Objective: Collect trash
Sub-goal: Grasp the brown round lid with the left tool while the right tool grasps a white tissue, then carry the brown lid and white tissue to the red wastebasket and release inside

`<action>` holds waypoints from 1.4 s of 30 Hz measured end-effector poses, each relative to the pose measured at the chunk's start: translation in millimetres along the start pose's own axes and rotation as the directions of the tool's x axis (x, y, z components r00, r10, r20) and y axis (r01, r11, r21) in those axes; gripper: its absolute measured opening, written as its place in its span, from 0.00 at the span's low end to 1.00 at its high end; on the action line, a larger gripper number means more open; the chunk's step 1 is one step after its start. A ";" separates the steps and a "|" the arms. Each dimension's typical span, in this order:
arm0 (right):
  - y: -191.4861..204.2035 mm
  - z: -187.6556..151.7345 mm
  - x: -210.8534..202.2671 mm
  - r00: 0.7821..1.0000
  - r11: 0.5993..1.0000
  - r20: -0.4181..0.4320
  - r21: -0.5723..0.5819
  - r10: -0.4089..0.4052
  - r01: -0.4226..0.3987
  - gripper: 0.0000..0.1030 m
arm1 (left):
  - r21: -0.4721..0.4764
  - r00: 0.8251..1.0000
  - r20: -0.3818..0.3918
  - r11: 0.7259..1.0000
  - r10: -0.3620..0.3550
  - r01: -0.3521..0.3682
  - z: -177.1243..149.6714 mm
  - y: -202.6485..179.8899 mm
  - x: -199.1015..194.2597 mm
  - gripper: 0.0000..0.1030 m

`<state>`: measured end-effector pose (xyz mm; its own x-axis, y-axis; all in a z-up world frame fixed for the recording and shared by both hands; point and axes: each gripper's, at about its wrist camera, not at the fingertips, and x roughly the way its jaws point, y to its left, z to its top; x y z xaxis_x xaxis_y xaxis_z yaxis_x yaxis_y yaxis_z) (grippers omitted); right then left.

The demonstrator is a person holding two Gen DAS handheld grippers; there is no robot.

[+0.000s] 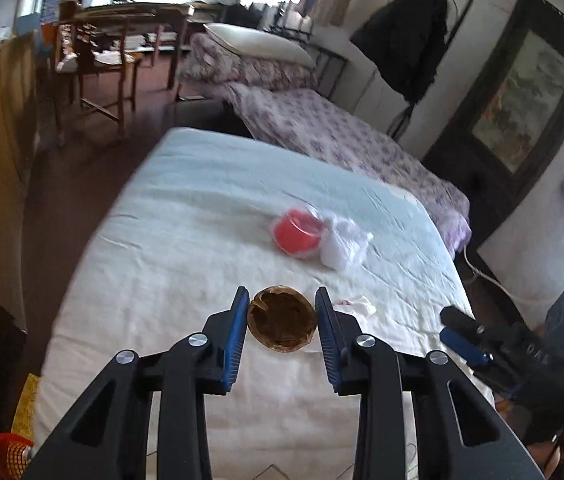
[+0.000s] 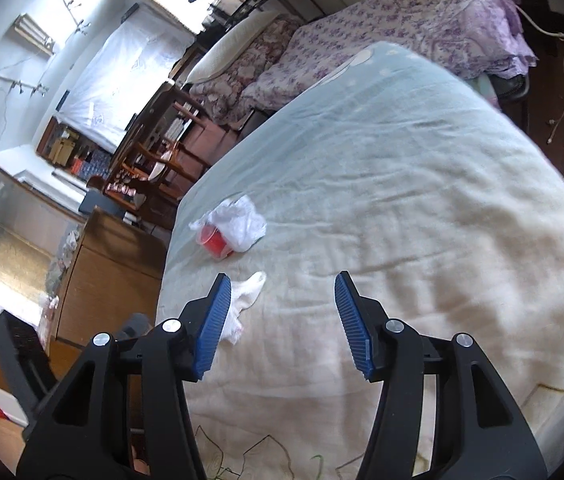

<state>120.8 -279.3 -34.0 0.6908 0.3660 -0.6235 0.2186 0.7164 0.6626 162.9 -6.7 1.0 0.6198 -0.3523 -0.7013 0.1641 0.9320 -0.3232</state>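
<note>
- Left gripper (image 1: 282, 322) is closed on a small round cup (image 1: 282, 319) soiled brown inside; both blue pads (image 1: 235, 340) press its rim, left and right, with its mouth tilted towards the camera.
- That cup sits at the near middle of the bed (image 1: 185, 240), which is covered with a pale sheet.
- Right gripper (image 2: 282, 320) hovers over the same bed with its jaws apart and nothing between them.
- A crumpled white tissue (image 2: 243, 300) lies on the sheet just beside the right gripper's left pad, partly hidden behind it.
- Farther off, a red plastic cup (image 1: 297, 232) lies on its side, touching a crumpled clear plastic bag (image 1: 344, 246) to its right.
- In the left wrist view the right gripper's black body shows at the right edge of the bed.
- Beyond the pale sheet, a purple flowered blanket (image 1: 342, 136) covers the far part, with a white pillow (image 1: 257, 44) at the far end.
</note>
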 end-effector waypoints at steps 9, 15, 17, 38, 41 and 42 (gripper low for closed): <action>36.8 -16.7 44.8 0.995 0.997 -0.101 -0.079 -0.022 0.014 0.53 | -0.062 1.000 0.024 0.998 0.008 -0.007 6.6 17.1 -12.1 0.32; 47.0 -22.6 61.8 0.994 0.990 -0.100 -0.138 -0.049 0.035 0.31 | -0.055 1.000 0.023 0.998 0.001 0.000 5.5 16.8 -13.7 0.32; 48.7 -21.4 54.8 0.995 0.991 -0.095 -0.135 -0.011 -0.002 0.05 | -0.053 1.000 0.021 0.999 0.000 0.001 4.7 15.7 -13.3 0.33; 54.5 -31.2 -23.8 0.996 0.977 0.040 -0.202 0.085 -0.076 0.05 | -0.044 1.000 0.030 0.999 0.001 0.001 -27.0 19.1 -34.2 0.33; 55.6 -39.3 -29.8 0.995 0.974 0.047 -0.212 0.086 -0.074 0.05 | -0.049 1.000 0.026 0.999 -0.006 0.008 -36.0 22.0 -39.9 0.33; 55.8 -42.8 -32.1 0.995 0.973 0.050 -0.219 0.083 -0.070 0.05 | -0.053 1.000 0.026 0.998 -0.015 0.016 -38.5 22.9 -42.1 0.33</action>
<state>81.3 -225.7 5.2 0.7403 0.3937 -0.5449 0.0132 0.8018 0.5974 111.0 26.2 -1.3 0.6367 -0.3636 -0.6800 0.1329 0.9204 -0.3677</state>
